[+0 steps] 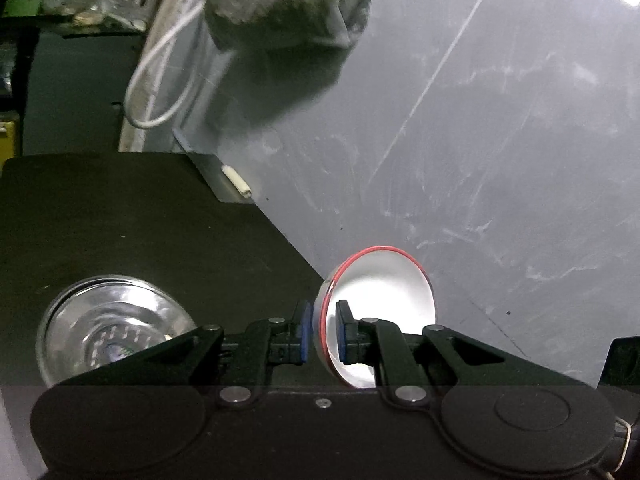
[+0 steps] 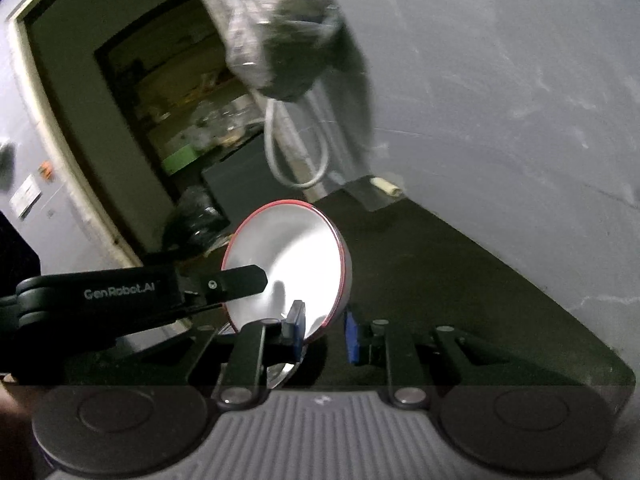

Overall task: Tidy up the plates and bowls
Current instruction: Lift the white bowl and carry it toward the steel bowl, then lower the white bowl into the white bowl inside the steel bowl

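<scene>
Careful there: your left gripper [image 1: 324, 330] was clamped on nothing more than the thin rim of the red-rimmed bowl [image 1: 384, 300], one blue pad inside and one outside. The bowl stood on edge in the air above the dark counter [image 1: 160, 232], close to where that counter met the gray wall [image 1: 500, 140]. That was the weak spot. With so little lip between the pads and the whole body hanging off to one side, any quick swing or twist of your wrist could have let the bowl pivot or slide out and drop onto the counter.

The second worry was your right gripper [image 2: 324, 330]. Its pads were a narrow gap apart with nothing between them, and in the right wrist view the bowl's lower rim sat just beside its left pad. A careless nudge there could have knocked the bowl loose.

Third, the glass bowl [image 1: 116, 332] sat on the counter, off to the left side of your left gripper. A falling bowl or a low pass could have struck it. I couldn't tell what the shiny edge under your right gripper's left finger was.

The wrapped bundle [image 1: 288, 12] and the white cable [image 1: 160, 80] hung over the counter's far end, well apart from both hands.

As for pose, both grippers pointed forward and somewhat down toward the counter. Your left one reached in from the side with one finger across the bowl's white face, and the right one was close alongside.
</scene>
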